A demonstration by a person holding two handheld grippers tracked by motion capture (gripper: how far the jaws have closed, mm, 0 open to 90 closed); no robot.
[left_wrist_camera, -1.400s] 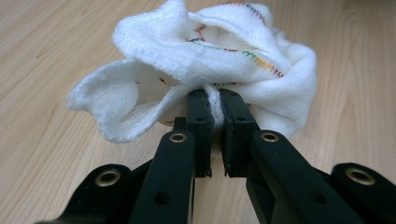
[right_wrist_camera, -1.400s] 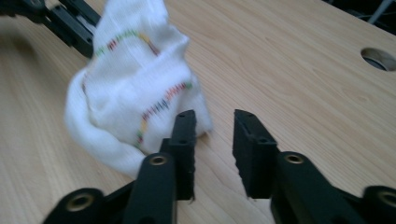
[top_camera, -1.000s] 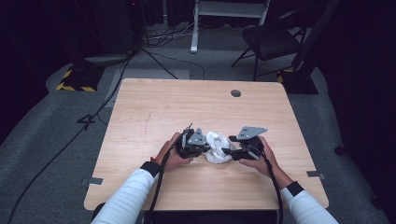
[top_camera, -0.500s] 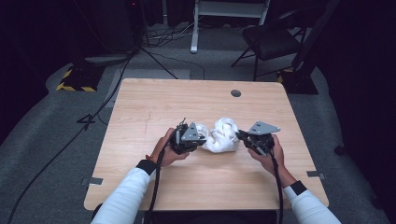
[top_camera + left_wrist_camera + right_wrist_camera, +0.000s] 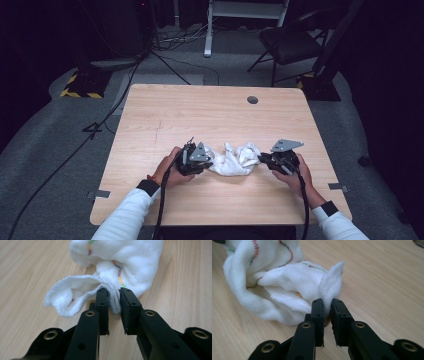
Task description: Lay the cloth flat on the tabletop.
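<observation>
A crumpled white cloth (image 5: 234,159) with coloured stitching lies on the wooden table (image 5: 210,120) between my two grippers. My left gripper (image 5: 206,162) is at the cloth's left end, shut on a fold of the cloth (image 5: 112,277). The fabric is pinched between its two black jaws in the left gripper view, left gripper (image 5: 114,293). My right gripper (image 5: 261,160) is at the cloth's right end, shut on a corner of the cloth (image 5: 294,282). A pointed flap stands up above the jaws of the right gripper (image 5: 326,302).
A round grommet hole (image 5: 252,100) sits near the table's far right edge. Beyond the table, on the grey floor, are a black chair (image 5: 292,45), a white stand base (image 5: 207,40) and cables (image 5: 120,100). Bare wood lies all around the cloth.
Both grippers have moved apart, the left to the left and the right to the right. The cloth between them is drawn out wider than a second ago.
</observation>
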